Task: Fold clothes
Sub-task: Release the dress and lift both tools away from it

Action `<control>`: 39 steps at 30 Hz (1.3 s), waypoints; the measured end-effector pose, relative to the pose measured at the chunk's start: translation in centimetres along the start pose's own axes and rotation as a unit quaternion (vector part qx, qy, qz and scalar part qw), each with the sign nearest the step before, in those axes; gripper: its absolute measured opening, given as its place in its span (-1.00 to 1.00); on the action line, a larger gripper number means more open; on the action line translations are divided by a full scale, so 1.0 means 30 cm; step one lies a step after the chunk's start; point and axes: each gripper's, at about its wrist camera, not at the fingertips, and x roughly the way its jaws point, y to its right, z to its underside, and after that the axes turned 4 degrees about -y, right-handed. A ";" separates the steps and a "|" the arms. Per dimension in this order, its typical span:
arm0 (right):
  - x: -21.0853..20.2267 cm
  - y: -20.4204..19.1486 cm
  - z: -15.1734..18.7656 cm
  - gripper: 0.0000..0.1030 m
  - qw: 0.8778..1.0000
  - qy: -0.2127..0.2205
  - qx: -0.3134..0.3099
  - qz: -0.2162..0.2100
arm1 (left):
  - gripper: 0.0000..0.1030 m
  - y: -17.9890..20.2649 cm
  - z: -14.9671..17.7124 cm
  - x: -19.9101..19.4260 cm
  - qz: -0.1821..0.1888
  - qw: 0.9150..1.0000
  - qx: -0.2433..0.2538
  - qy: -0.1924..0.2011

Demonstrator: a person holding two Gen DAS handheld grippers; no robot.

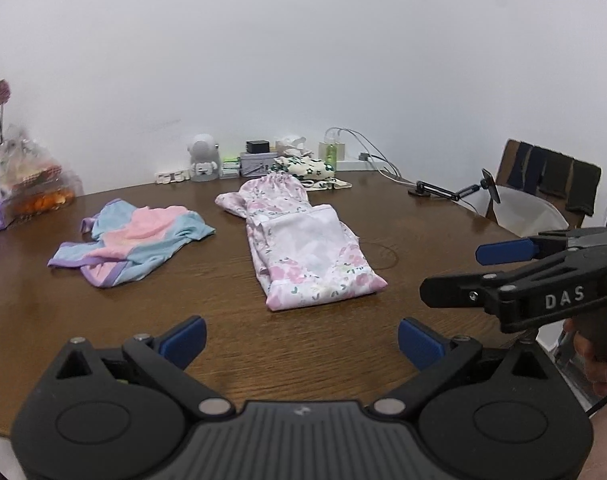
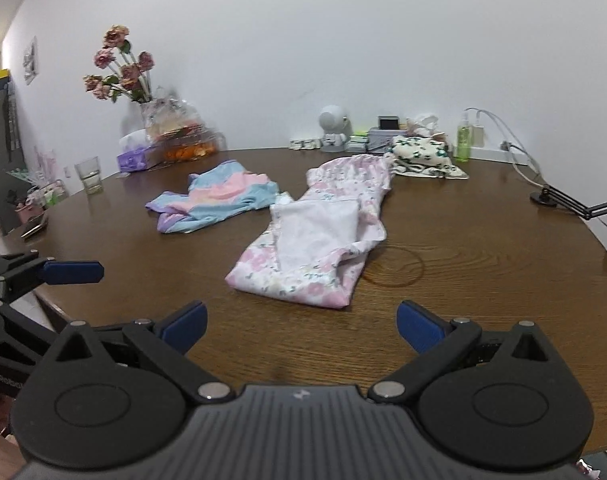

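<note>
A pink floral garment folded lengthwise point(image 1: 303, 244) is lying at the middle of the round dark wooden table point(image 1: 207, 304), with a crumpled pastel blue, pink and purple garment point(image 1: 135, 246) lying to its left, apart from it; a cream cloth with dark green flowers point(image 1: 303, 168) is sitting behind the floral one, near the wall. A white round-headed figurine point(image 1: 202, 158) is standing at the back edge, left of that cloth; a clear drinking glass point(image 2: 89, 174) is standing at the far left edge.

Plain white wall point(image 2: 303, 40) behind brown wooden table point(image 2: 483, 248).

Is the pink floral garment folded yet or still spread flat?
Partly folded. The pink floral garment lies as a long narrow strip with a pale inside-out flap doubled over its middle; both grippers are open and clear of it.
</note>
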 end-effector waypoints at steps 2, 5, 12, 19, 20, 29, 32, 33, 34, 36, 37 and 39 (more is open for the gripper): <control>-0.004 0.002 0.000 0.99 1.000 -0.005 0.005 -0.004 | 0.99 -0.002 0.002 -0.005 0.000 1.000 -0.003 0.000; -0.009 0.004 0.001 0.99 1.000 -0.012 0.013 -0.011 | 0.99 -0.003 0.005 -0.013 0.000 1.000 -0.005 0.000; -0.020 0.009 0.008 0.99 1.000 -0.016 0.019 -0.003 | 0.99 0.004 0.011 -0.024 0.002 1.000 -0.007 -0.001; -0.018 0.016 0.017 0.99 1.000 -0.023 0.022 -0.001 | 0.99 0.017 0.016 -0.026 0.001 1.000 -0.005 -0.005; -0.017 0.018 0.018 0.99 0.999 -0.024 0.022 -0.001 | 0.99 0.018 0.016 -0.024 0.001 1.000 -0.005 -0.007; -0.001 0.032 0.029 0.99 0.999 -0.034 0.025 -0.001 | 0.99 0.022 0.024 -0.003 0.001 1.000 -0.006 -0.018; 0.009 0.033 0.031 0.99 0.999 -0.035 0.021 0.001 | 0.99 0.015 0.033 0.009 0.000 1.000 -0.011 -0.028; 0.013 0.033 0.032 0.99 0.999 -0.037 0.019 0.001 | 0.99 0.012 0.035 0.012 0.000 0.999 -0.012 -0.030; 0.018 0.033 0.031 0.99 0.999 -0.037 0.018 0.000 | 0.99 0.009 0.037 0.014 -0.002 0.999 -0.012 -0.032; 0.027 0.032 0.027 0.99 0.999 -0.038 0.015 -0.004 | 0.99 0.002 0.039 0.018 -0.005 0.999 -0.010 -0.032; 0.032 0.031 0.026 0.99 0.999 -0.038 0.014 -0.004 | 0.99 -0.002 0.040 0.021 -0.006 0.999 -0.010 -0.033; 0.044 0.029 0.023 0.99 0.999 -0.040 0.010 -0.005 | 0.99 -0.011 0.042 0.031 -0.004 0.999 -0.011 -0.035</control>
